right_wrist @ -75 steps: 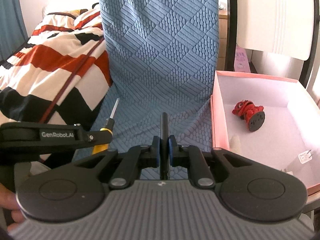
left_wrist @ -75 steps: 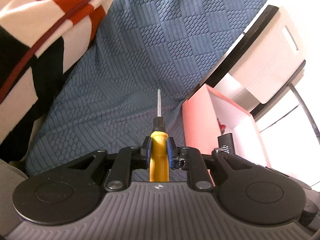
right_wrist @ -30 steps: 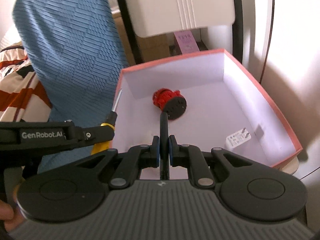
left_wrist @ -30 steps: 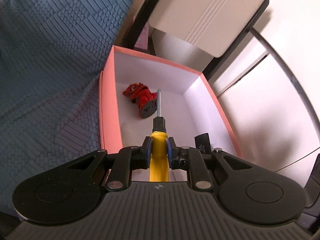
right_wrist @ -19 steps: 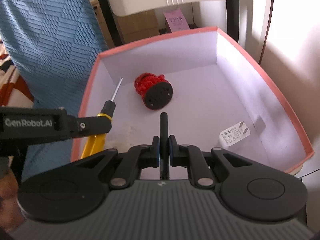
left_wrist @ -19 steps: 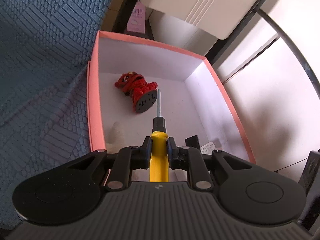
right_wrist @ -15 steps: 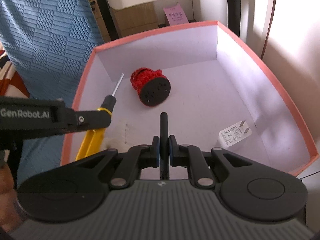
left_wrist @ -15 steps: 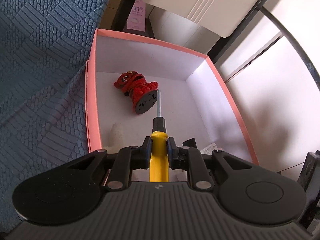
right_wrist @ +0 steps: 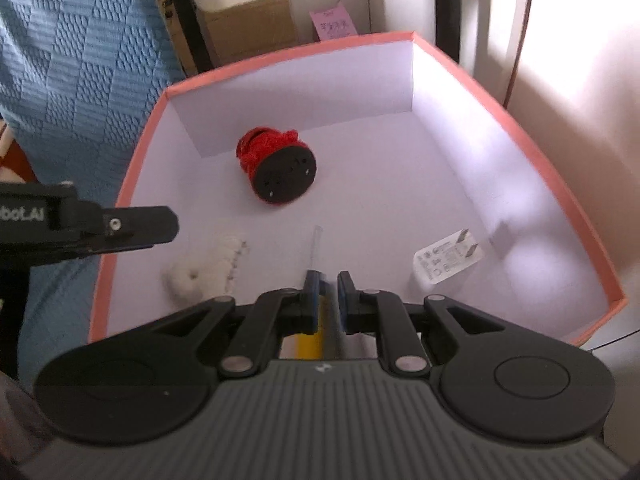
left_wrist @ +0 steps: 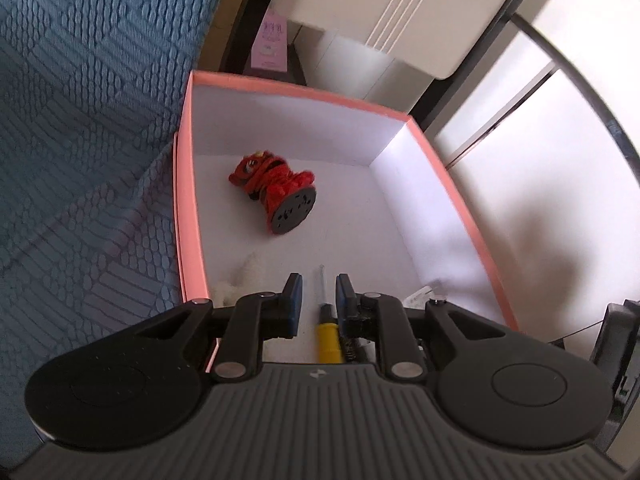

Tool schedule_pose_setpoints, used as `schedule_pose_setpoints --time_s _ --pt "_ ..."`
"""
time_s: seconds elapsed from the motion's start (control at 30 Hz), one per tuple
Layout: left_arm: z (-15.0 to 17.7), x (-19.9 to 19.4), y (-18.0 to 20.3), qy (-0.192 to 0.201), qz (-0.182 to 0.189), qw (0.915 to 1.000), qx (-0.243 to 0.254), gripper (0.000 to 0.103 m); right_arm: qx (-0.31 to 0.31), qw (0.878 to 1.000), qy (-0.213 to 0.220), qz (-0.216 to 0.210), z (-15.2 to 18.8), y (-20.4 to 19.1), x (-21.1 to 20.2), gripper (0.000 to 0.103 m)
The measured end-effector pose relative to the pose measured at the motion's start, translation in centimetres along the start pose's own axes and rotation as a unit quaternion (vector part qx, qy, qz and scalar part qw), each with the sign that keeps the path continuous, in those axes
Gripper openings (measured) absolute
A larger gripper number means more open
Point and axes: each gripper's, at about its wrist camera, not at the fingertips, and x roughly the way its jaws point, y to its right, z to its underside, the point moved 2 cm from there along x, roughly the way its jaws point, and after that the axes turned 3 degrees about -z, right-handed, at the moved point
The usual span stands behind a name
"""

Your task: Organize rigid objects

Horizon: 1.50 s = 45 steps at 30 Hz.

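A pink box (left_wrist: 182, 200) with a white inside holds a red lion figure (left_wrist: 276, 196) on a black round base. My left gripper (left_wrist: 318, 292) is open above the box's near end. The yellow-handled screwdriver (left_wrist: 328, 332) lies loose on the box floor below its jaws. My right gripper (right_wrist: 328, 284) is open too, over the same box (right_wrist: 520, 128). The screwdriver (right_wrist: 314, 248) shows under it, tip toward the lion figure (right_wrist: 280, 172). The black item the right gripper held is out of sight.
A white charger plug (right_wrist: 448, 256) lies at the box's right side and a white fluffy piece (right_wrist: 204, 268) at its left. A blue textured cover (left_wrist: 80, 120) lies left of the box. A white cabinet (left_wrist: 400, 12) and a pink card (left_wrist: 272, 44) stand behind it.
Both grippers have opened over the box. The screwdriver has left the left gripper and now lies on the box floor. The black item is gone from the right gripper.
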Motion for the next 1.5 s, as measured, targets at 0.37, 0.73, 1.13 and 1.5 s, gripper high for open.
schedule_pose_setpoints --time_s 0.37,0.73,1.13,1.5 --pt "0.7 -7.8 1.1 0.07 0.009 0.9973 0.019 0.021 0.0 0.998 0.063 -0.004 0.0 -1.0 -7.5 0.014" --pt "3.3 -16.5 0.4 0.111 0.02 0.993 0.034 0.022 0.001 0.994 0.107 0.008 2.6 -3.0 -14.8 0.014" --pt "8.0 -23.9 0.0 0.147 0.016 0.9877 0.05 0.084 -0.034 0.991 0.132 0.01 5.6 -5.3 -20.7 0.052" --pt "10.1 -27.3 -0.3 0.158 -0.001 0.986 0.054 0.103 -0.033 0.988 0.151 0.014 7.7 -5.7 -24.1 0.09"
